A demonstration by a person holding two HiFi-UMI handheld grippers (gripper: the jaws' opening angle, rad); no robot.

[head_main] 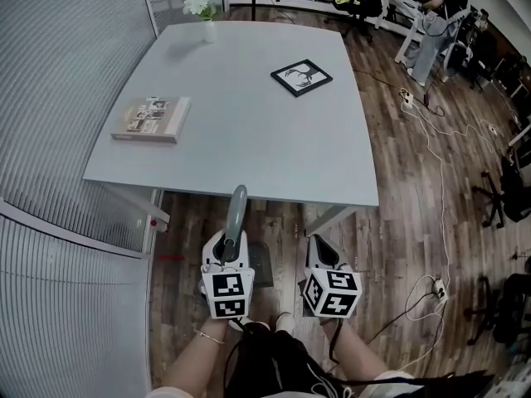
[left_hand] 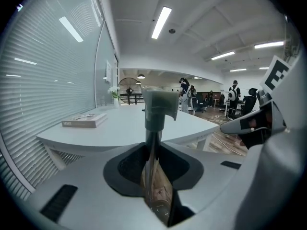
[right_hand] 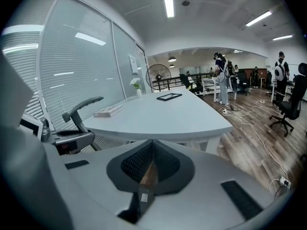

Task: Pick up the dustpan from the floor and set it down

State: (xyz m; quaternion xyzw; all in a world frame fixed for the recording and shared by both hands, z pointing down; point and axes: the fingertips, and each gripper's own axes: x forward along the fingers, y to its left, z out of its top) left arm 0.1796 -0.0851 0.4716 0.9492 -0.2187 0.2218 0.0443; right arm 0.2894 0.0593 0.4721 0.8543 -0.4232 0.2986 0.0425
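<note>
Dustpan count: just one, a grey plastic dustpan (head_main: 237,212) with a long curved handle. It's hanging in the left gripper right at the near edge of the table, with the handle poking up. The dark pan part is showing lower down between the two grippers. Can't tell if the pan is touching the floor.
Left gripper: the white two-jaw left gripper (head_main: 231,245) with its marker cube is pinching the dustpan's handle, pads pressing on either side of the stem.
Right gripper: the matching white right gripper (head_main: 321,245) is carrying nothing, with its jaws pressed together, and is sitting just beside the left one.
Gripper count: two, both pointing toward the table.
Table: one big pale grey rounded table (head_main: 249,148).
On the table: three things lying well apart. There's one thick book (head_main: 152,118), one black-framed picture (head_main: 301,77) lying flat, and one small white vase (head_main: 209,31) of white flowers at the far edge.
Floor: dark wood plank floor (head_main: 398,222) with white cables (head_main: 436,164) trailing across it.
Background: at least two people (right_hand: 221,80) are standing far back.
</note>
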